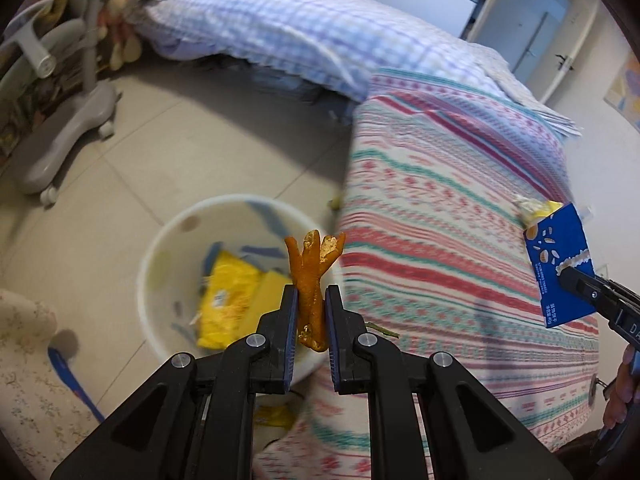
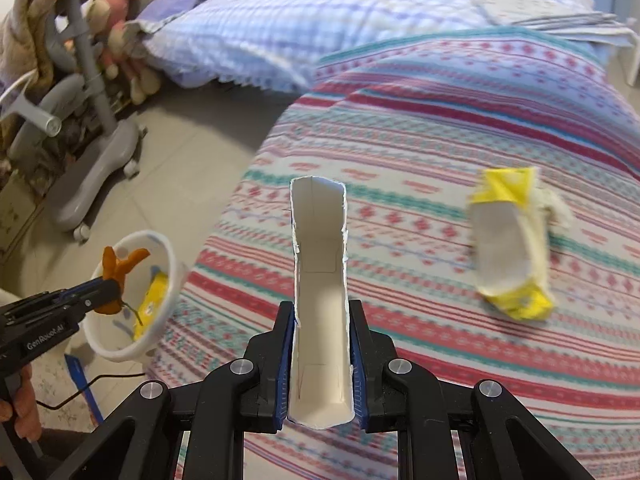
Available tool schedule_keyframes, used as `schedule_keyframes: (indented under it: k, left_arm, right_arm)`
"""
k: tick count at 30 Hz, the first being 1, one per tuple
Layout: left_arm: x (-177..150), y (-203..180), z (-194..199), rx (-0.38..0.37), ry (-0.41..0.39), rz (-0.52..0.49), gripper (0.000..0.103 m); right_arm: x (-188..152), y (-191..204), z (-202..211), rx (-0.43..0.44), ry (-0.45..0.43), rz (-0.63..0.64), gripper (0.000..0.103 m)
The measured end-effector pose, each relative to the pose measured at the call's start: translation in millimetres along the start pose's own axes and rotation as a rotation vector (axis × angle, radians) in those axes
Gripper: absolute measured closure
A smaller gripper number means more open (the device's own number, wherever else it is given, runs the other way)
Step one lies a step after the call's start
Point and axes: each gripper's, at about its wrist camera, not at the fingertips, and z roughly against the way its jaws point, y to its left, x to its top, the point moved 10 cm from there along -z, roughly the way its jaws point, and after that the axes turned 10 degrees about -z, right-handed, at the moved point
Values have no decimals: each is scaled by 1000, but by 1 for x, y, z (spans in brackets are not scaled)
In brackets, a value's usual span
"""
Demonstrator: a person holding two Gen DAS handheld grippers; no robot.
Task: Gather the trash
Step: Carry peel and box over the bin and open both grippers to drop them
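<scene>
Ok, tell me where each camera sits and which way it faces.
Left wrist: on the left gripper, looking down its fingers at the orange peel strip it clamps, over the white round bin; the right gripper shows at right.
Right wrist: on the right gripper, facing the striped bedspread, clamping a torn white-lined carton piece; the left gripper shows.
Shared: bin, peel, carton, bedspread.

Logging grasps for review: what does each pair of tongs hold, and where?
Left tongs: orange peel, pinched mid-length. Right tongs: torn blue carton piece, gripped by its side edges.
</scene>
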Motion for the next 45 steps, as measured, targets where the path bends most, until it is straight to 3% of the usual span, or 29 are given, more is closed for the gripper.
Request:
schedule_keyframes:
  k: [12,15,16,19,20,24,29,35,45]
  left_arm:
    - [-16,49,-12,47,36,65,88]
    - [-20,59,-16,61,57,87,82]
    - [-23,63,-16,71,72,91,73]
    - [-28,75,-12,115,85,126,30]
    - [-29,81,-8,144,79,137,25]
    - [-32,102,6,245,67,133,19]
    - [-37,120,19,295,60,167,17]
    - [-28,133,37,311,7,204,17]
    - [-19,136,42,315,-16,204,17]
  right_arm:
    - [-16,61,-41,36,72,73,81]
    - [-18,69,-46,45,85,80,81]
    - [-19,71,-47,51,87,81,81]
    - [-18,81,-49,71,87,93,81]
    - [-17,85,-49,78,86,99,81]
    - [-20,104,-53,111,89,129,81]
    - [-29,133,-64,148,110,182,81]
    - [-40,168,-84,221,164,199,81]
    - [-39,196,-104,252,191,215,76]
